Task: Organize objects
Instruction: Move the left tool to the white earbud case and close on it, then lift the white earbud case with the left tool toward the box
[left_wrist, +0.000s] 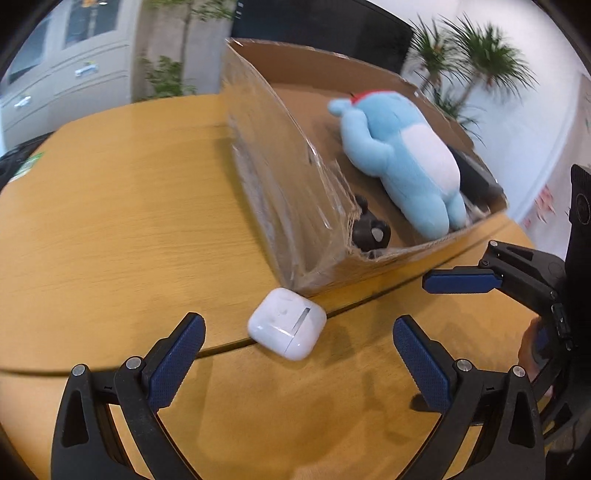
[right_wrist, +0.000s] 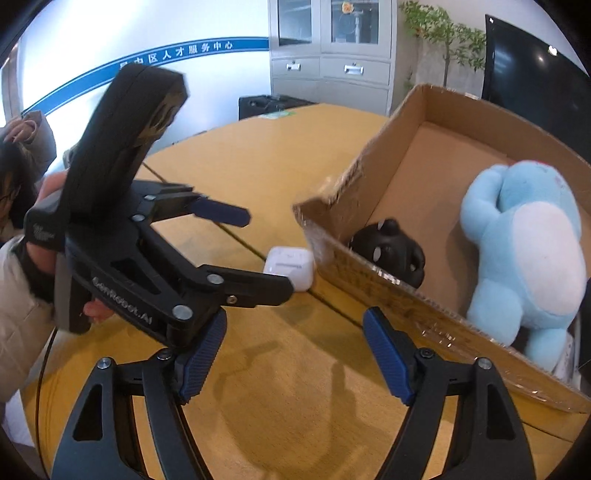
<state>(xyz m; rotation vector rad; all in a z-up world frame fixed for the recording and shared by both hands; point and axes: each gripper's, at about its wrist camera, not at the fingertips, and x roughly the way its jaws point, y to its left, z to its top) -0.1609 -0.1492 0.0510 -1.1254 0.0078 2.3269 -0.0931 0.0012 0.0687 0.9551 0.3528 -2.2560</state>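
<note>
Nearest, the left gripper (left_wrist: 297, 332) hovers low over the wooden desk (left_wrist: 110, 206), its blue-padded fingers spread wide and holding nothing. Between them lies a small white earbud case (left_wrist: 287, 323), glossy with rounded corners and a thin lid seam, just beside the corner of a cardboard box (left_wrist: 280, 206). The right gripper (right_wrist: 293, 354) is also spread wide and empty. Farther back, inside the box, lie a blue plush toy (left_wrist: 402, 162) and a small black toy (left_wrist: 369, 229).

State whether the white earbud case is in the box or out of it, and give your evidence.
Out. The earbud case lies on the table by the box corner, between the open left gripper fingers.
</note>
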